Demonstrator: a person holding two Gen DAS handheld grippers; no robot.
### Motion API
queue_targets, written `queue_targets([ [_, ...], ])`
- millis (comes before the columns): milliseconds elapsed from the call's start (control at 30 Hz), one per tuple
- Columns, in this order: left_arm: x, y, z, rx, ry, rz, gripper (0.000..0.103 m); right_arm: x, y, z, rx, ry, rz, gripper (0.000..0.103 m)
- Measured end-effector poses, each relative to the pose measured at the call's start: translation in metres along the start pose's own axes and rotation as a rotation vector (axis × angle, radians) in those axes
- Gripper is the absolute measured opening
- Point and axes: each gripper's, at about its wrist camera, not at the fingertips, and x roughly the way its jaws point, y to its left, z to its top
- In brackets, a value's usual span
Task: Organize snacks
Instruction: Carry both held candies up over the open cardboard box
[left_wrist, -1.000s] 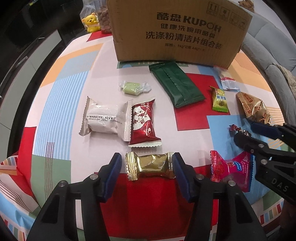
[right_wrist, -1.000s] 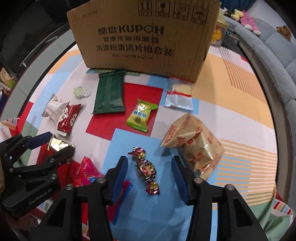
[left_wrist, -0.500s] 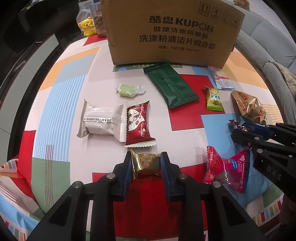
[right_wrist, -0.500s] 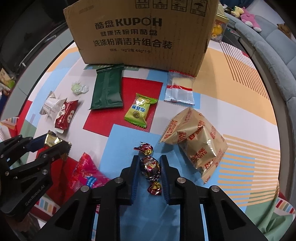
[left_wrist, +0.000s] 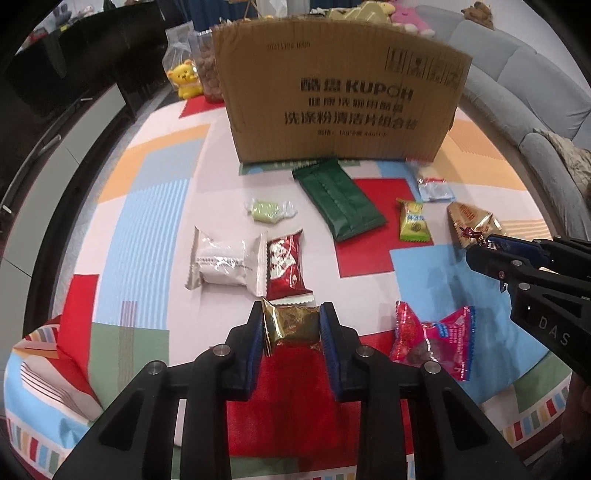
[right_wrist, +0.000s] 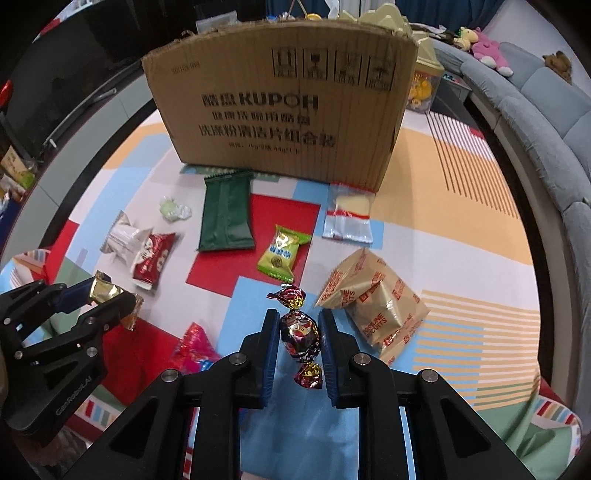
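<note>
Both hand-held grippers point steeply down over a table covered with a bright patchwork cloth (left_wrist: 155, 192). Left gripper (left_wrist: 291, 326): its blue pads are closed tight on a gold-wrapped snack (left_wrist: 293, 325), pinching the packet by its short ends. Right gripper (right_wrist: 297, 332): its pads are closed on a dark red foil candy (right_wrist: 299, 334) with twisted ends, one twist sticking out beyond the fingertips and one hanging nearer the camera.

At the far side of the table stands a large cardboard box (left_wrist: 340, 96) printed with black lettering (the open top is not visible from these angles). Loose snacks lie on the cloth between the box and the grippers. A long dark green packet (left_wrist: 340, 201) rests just in front of the box, and a small pale green sweet (left_wrist: 269, 211) lies to its left. Nearer, a white packet (left_wrist: 221, 264) and a red packet (left_wrist: 284, 267) lie side by side, touching. A yellow-green packet (right_wrist: 282, 251) sits right of the dark green one, a clear packet with a red stripe (right_wrist: 347, 218) lies close to the box's right corner, and a crinkled tan biscuit bag (right_wrist: 373, 299) lies just right of the right gripper. A pink packet (left_wrist: 432, 341) lies between the two grippers.
</note>
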Motion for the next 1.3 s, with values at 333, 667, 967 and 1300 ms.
queue_targets([
  [333, -0.03, 0.005, 0.013, -0.009, -0.055, 0.012, 0.029, -0.03, 0.005, 0.012, -0.004, -0.062, -0.003, 0.023],
  [667, -0.054, 0.008, 0.032, -0.026, -0.107, 0.013, 0.029, -0.054, 0.004, 0.026, 0.011, -0.103, -0.008, 0.023],
  [967, -0.073, 0.01, 0.057, -0.036, -0.159, 0.017, 0.029, -0.08, 0.002, 0.051, 0.021, -0.167, -0.015, 0.023],
  [1300, -0.085, 0.013, 0.084, -0.048, -0.187, 0.022, 0.029, -0.094, 0.001, 0.073, 0.022, -0.216, -0.023, 0.023],
])
